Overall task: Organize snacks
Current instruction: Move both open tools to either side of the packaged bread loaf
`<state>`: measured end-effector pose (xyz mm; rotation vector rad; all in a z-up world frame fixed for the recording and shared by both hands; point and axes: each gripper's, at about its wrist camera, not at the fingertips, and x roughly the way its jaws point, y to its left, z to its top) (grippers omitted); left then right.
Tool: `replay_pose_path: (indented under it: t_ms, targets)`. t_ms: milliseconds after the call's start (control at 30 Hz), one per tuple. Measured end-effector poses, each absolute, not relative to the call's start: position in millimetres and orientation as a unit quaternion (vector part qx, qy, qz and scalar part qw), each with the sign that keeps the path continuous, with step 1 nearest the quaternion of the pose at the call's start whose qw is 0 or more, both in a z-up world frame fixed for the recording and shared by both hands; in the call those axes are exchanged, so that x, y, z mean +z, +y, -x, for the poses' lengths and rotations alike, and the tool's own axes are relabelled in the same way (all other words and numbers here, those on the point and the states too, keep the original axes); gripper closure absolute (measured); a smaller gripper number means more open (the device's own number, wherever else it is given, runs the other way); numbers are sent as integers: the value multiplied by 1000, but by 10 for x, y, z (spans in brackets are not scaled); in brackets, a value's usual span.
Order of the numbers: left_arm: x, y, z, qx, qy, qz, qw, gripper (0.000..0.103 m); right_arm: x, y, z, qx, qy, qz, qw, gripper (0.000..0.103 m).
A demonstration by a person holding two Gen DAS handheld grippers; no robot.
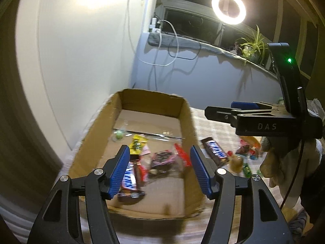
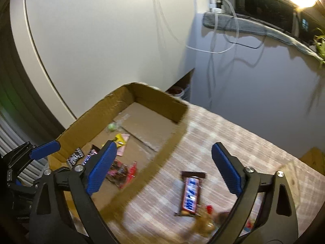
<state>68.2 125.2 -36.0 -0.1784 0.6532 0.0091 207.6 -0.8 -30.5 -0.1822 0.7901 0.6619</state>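
Both jaw sets were spread, nothing gripped: left hand-held gripper was poised over the cardboard box, lower centre, where sorted snacks lay. Right hand-held gripper framed the loose Snickers bar on the surface, probably next to go.

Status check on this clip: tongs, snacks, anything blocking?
Left tongs open, empty, over cardboard box. Right tongs open, empty. Several snacks in the box; Snickers bar outside on the table. Nothing blocking.
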Motion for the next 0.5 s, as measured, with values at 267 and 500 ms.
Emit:
replay_pose_path:
  t_ms: [267, 500]
  targets:
    - [-329, 771, -852, -48, 330, 90, 939, 34, -259, -708, -2153, 278, 378, 78, 880, 4]
    - [-374, 267, -1100, -102, 348, 96, 927, 29, -386, -1378, -2340, 247, 401, 55, 881, 2]
